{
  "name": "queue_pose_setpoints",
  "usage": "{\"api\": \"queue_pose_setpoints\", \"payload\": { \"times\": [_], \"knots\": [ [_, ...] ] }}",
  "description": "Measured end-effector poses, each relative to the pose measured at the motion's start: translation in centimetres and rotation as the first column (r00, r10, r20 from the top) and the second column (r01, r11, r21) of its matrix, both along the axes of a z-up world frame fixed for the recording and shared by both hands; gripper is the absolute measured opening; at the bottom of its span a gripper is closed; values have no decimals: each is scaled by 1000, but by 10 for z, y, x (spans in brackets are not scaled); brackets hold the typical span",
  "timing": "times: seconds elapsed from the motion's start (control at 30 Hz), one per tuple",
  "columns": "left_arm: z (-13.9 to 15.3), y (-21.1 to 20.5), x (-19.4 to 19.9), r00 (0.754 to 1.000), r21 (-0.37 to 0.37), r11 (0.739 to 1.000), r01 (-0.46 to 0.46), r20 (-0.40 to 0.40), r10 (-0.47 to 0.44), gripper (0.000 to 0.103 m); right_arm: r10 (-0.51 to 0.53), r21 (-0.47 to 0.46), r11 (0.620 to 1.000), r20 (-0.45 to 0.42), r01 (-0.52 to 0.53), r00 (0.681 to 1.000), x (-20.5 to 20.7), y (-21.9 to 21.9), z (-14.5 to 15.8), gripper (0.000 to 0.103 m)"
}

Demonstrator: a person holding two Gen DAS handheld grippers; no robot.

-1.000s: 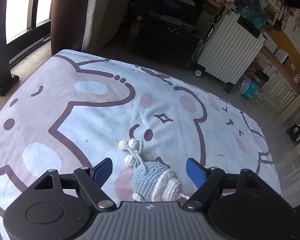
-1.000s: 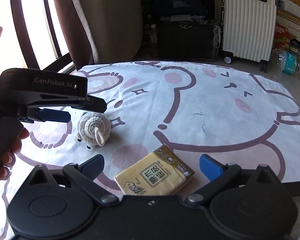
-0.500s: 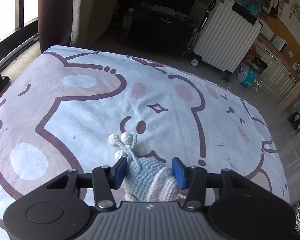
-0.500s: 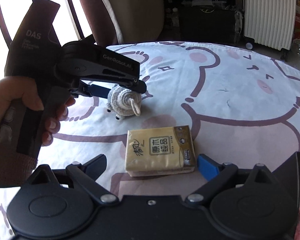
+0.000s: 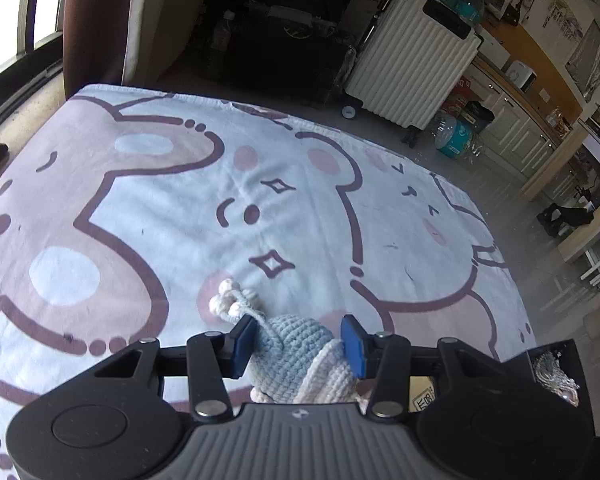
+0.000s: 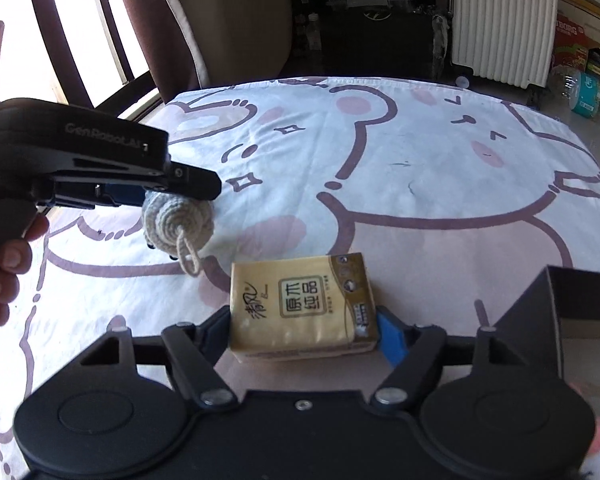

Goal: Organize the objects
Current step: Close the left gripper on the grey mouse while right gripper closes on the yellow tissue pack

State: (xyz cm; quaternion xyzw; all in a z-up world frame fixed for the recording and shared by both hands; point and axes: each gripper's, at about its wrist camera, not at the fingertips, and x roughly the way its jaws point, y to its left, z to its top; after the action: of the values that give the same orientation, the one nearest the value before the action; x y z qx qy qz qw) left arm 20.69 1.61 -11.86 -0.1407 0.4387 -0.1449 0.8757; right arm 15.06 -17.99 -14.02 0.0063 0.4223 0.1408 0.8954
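Crocheted yarn, pale blue and cream: a small crocheted toy [image 5: 300,348], pinched at its midriff by the left gripper [image 5: 298,342]. Jaws were closing, with both blue pads [image 5: 244,340] already pressed into the wool. Sat at 6 o'clock in the left wrist view, with its pom-pom cord [image 5: 232,300] trailing toward 11 o'clock over the cartoon bedsheet [image 5: 180,208]. From the right wrist view, hung at 9 o'clock, apparently just clear of the sheet, with a string loop [image 6: 188,256] dangling below.

Judged light, soft and springy. Likely to squash rather than slip, so best held across the thick body, not by cord or loop, which would let it swing.

Glossy yellow film on the tissue pack [image 6: 300,304], lying flat on the sheet at 6 o'clock in the right wrist view, between the fingers of the right gripper [image 6: 304,332]. Jaws were closing there too. The blue pad [image 6: 388,332] met the pack's end at 3 o'clock, and the other finger looked tight against the end at 9 o'clock, though its pad was hidden.

Judged light and compressible, with a slick wrapper. Better gripped end to end, low on the sides, firmly enough to dent the paper. Corner of a dark box [image 6: 560,312] stood at 3 o'clock, perhaps where things belong.
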Motion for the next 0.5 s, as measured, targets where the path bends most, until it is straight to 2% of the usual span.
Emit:
{"api": "queue_pose_setpoints", "payload": {
  "times": [0.1,0.27,0.5],
  "knots": [
    [-3,-2,-18,998,-36,999,34,-48,-35,47,-12,7,1000,-31,12,999,-17,-6,-1,75],
    [-12,-8,-51,991,-34,996,78,-109,-81,47,-20,-25,1000,-52,19,998,-49,-7,0,75],
    [-14,-14,-85,985,-38,993,110,-131,-114,48,11,-38,999,-75,-14,997,-99,-10,2,75]
  ]
}}
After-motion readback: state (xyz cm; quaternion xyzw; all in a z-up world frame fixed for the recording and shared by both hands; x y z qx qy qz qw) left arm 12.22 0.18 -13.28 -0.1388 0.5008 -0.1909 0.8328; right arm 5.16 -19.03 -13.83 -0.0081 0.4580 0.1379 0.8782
